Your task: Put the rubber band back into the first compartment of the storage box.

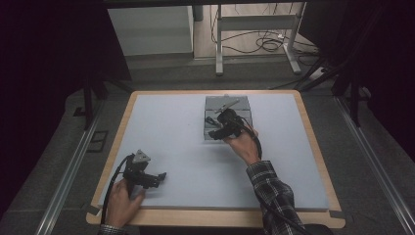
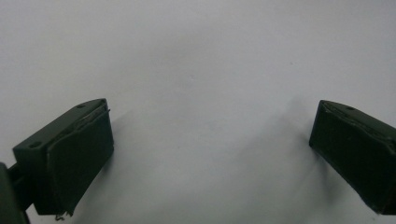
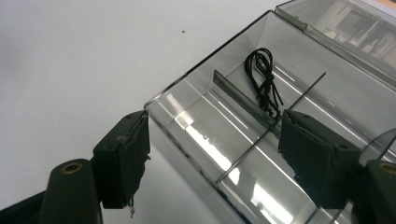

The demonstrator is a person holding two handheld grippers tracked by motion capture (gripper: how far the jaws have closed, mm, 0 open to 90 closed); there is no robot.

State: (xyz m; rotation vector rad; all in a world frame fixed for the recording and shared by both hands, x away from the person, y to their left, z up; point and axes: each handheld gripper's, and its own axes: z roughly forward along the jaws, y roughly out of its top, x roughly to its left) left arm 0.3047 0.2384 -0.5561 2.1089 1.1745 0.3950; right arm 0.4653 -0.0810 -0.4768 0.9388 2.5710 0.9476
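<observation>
Black jaws of the right hand-held gripper (image 3: 212,154) rise closest to view, standing wide apart with nothing pinched between the pads. One jaw sits outside the near wall of a clear plastic box (image 3: 184,100), just beside its corner; the other hangs inside, over a compartment. Whether either pad touches the plastic is hard to judge. Inside, thin dividers split the box into compartments, and a small bundle of black cord (image 3: 265,79) lies in one of the far ones, beyond the inner jaw. The hinged lid (image 3: 336,21) stands open behind and is cut off by the frame; reflections blur what lies under it.

From above, the box (image 1: 215,105) sits toward the far middle of the pale bench (image 1: 166,127), partly covered by the right hand (image 1: 243,147) and its tool, so its contents are unreadable there.

Near the front left edge, the left hand-held gripper (image 2: 210,154) rests low over bare surface, jaws spread wide, holding nothing, well apart from the box.
</observation>
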